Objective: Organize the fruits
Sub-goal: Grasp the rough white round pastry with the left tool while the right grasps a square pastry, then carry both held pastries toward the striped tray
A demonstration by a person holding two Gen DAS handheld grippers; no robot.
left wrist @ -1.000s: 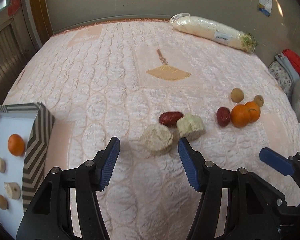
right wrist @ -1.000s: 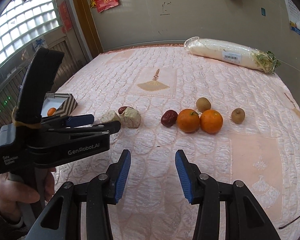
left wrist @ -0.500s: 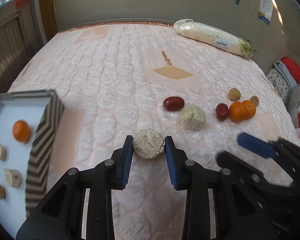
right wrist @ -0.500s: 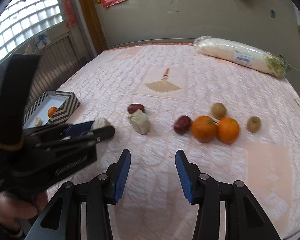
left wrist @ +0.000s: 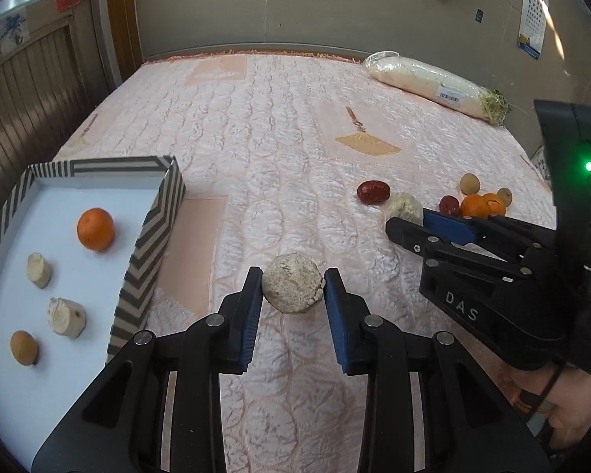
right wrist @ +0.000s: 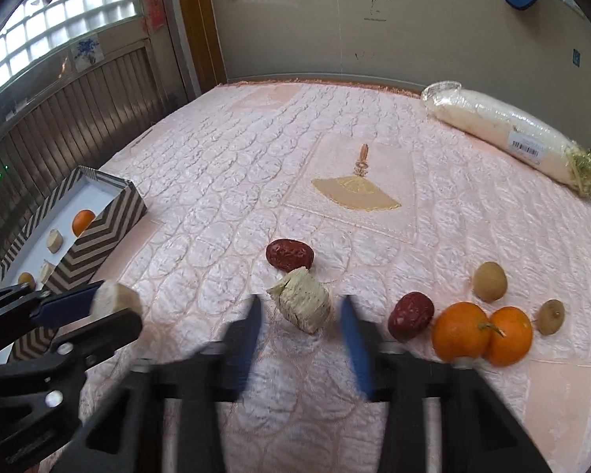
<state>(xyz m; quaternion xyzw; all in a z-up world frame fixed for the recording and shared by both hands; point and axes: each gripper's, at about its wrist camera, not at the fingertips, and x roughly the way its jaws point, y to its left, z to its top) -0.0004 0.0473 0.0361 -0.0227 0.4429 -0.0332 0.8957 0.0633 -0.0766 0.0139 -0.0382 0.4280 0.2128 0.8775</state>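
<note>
The left gripper [left wrist: 292, 302] is clamping a pale, crumbly round lump [left wrist: 292, 289] between its blue pads, holding it above the quilted bedspread [left wrist: 279, 149] just right of the striped tray [left wrist: 153, 232], where an orange [left wrist: 95, 229], two pale chunks and a small brown fruit are already lying. The right gripper [right wrist: 301, 325] is sitting with its jaws spread wide, framing a pale wrapped chunk [right wrist: 303, 305] without touching it; its fingers look blurred, so it is probably in motion. Just beyond that chunk a red date [right wrist: 289, 254] is lying, and to the right a second date [right wrist: 410, 316], two oranges [right wrist: 480, 333] and two small brown fruits are clustering. The lump looks brittle, so squeezing harder may be crumbling it, while a loose hold risks dropping it short of the tray; the right jaws, closing off-centre, could be nudging the chunk into the date.
</note>
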